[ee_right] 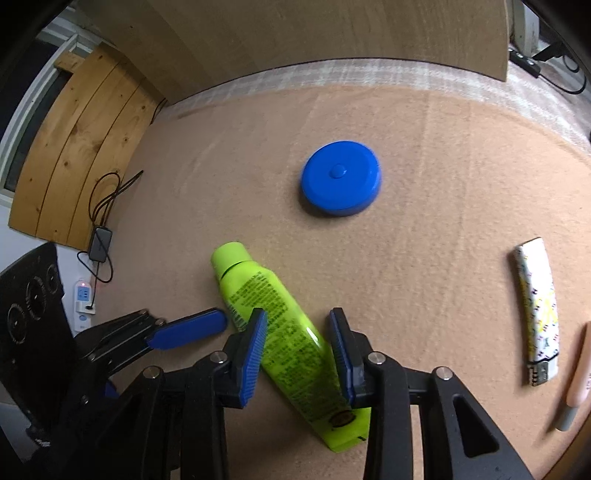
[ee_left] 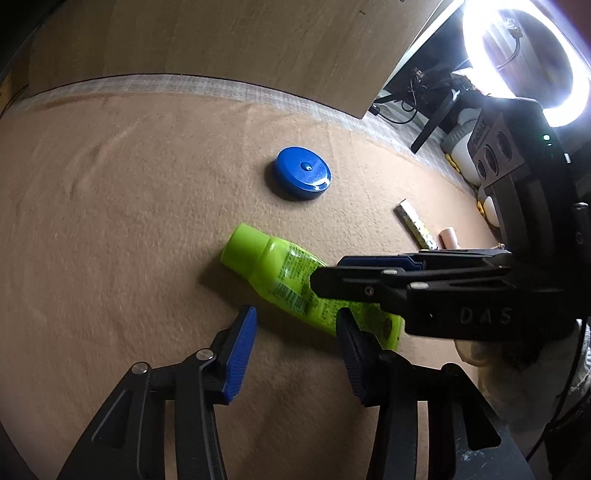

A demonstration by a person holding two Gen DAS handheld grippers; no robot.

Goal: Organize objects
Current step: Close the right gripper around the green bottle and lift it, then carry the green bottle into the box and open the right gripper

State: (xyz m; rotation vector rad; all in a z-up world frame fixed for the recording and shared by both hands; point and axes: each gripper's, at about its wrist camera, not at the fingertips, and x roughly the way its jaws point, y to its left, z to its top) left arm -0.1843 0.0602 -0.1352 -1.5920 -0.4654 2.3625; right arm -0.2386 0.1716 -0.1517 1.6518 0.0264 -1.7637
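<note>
A lime-green tube (ee_right: 266,295) lies flat on the tan felt mat (ee_right: 424,258), cap pointing away from me. My right gripper (ee_right: 297,343) straddles its lower body, and both blue pads touch its sides. In the left wrist view the right gripper (ee_left: 328,273) reaches in from the right across the same green tube (ee_left: 273,266). My left gripper (ee_left: 295,336) stands open just in front of the tube; its right finger overlaps the tube's flat tail and its left pad (ee_left: 242,350) is off to the side. A blue pad of the left gripper (ee_right: 188,330) shows left of the tube.
A round blue disc (ee_right: 340,178) sits beyond the tube. To the right lie a patterned white tube (ee_right: 537,310) and a pink stick (ee_right: 578,373). A wooden board (ee_right: 314,33) backs the mat. A ring light (ee_left: 524,62) glares at the top right, and cables and a power strip (ee_right: 83,299) lie on the left.
</note>
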